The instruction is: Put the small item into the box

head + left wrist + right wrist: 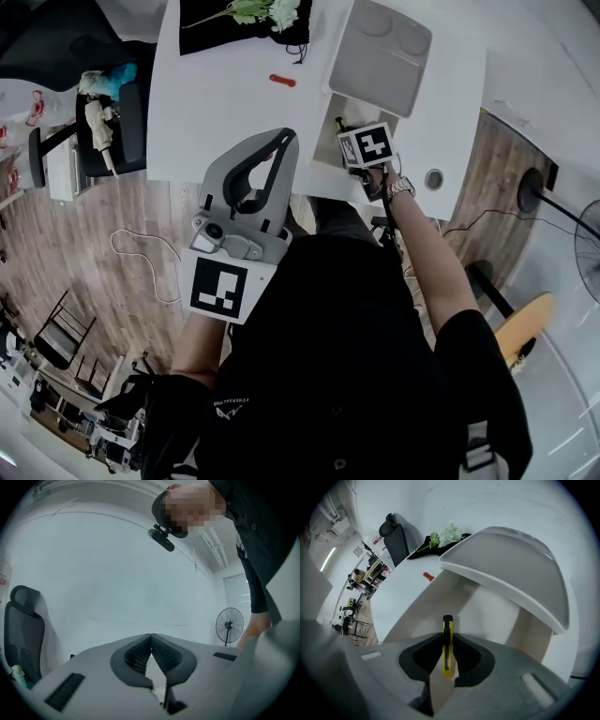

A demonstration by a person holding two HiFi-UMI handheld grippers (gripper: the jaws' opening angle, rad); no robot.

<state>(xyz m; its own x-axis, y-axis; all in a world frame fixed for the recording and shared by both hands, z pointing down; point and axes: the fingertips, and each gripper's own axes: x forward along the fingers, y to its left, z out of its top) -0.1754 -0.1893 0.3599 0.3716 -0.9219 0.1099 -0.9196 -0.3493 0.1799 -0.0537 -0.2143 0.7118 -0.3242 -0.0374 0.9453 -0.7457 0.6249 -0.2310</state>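
Note:
The small item (447, 641) is a slim yellow and black tool, and my right gripper (447, 644) is shut on it. Its black tip (337, 123) pokes out over the open white box (364, 109). In the right gripper view the item hangs above the box's cream inside (487, 613), under the raised lid (511, 569). My right gripper (346, 137) is at the box's near edge. My left gripper (284, 141) is held up off the table, left of the box, shut with nothing in it. In its own view the left gripper (151, 638) points up at a pale wall.
A small red item (282, 80) lies on the white table (206, 103) left of the box, also visible as the red item (428, 576). White flowers (258, 11) lie on a black cloth at the far edge. An office chair (112, 122) stands left of the table. A fan (229, 626) stands nearby.

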